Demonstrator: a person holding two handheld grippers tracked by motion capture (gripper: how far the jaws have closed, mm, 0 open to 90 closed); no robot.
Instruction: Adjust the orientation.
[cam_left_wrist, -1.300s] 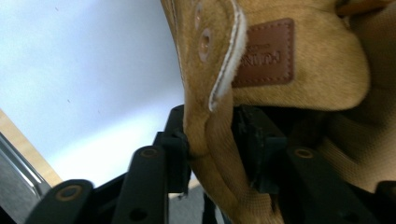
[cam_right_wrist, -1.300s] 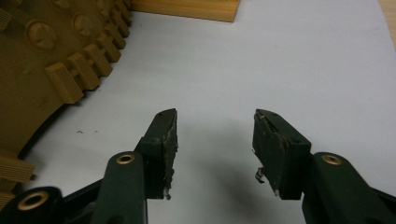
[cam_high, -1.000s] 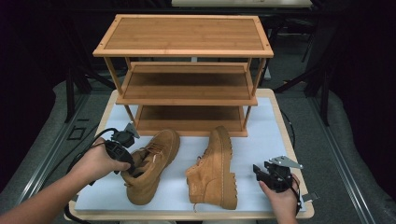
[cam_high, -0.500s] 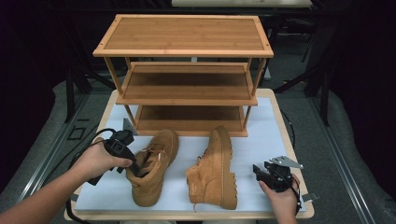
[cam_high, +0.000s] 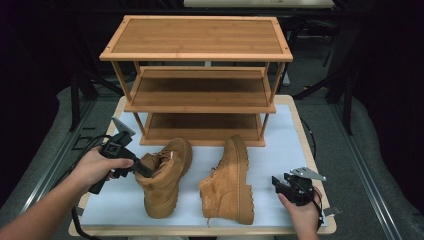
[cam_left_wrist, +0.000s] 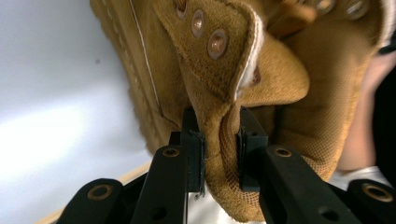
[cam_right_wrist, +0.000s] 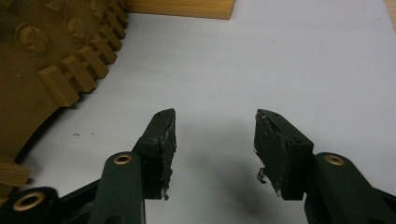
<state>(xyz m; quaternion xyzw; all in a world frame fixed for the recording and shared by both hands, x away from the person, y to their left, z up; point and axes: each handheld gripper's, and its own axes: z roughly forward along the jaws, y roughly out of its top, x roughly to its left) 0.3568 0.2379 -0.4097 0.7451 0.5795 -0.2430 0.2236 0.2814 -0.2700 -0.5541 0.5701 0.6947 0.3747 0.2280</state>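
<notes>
Two tan suede boots lie on the white table (cam_high: 300, 150). The left boot (cam_high: 165, 175) stands with its toe toward the shelf rack; my left gripper (cam_high: 142, 171) is shut on the rear collar of its ankle opening, and in the left gripper view the jaws pinch the boot's collar (cam_left_wrist: 219, 135) from both sides. The right boot (cam_high: 230, 182) lies on its side, its lugged sole (cam_right_wrist: 42, 60) facing right. My right gripper (cam_high: 276, 184) rests on the table to the right of that boot, open, with nothing between its jaws (cam_right_wrist: 215, 135).
A three-tier bamboo shoe rack (cam_high: 200, 80) stands at the back of the table, all shelves bare; its base edge (cam_right_wrist: 182, 8) lies ahead of the right gripper. Bare white table lies between the rack and the boots, and to the right.
My left gripper has moved slightly right and closed on the left boot's collar; the boot has tipped more upright. The right gripper and right boot have stayed put.
</notes>
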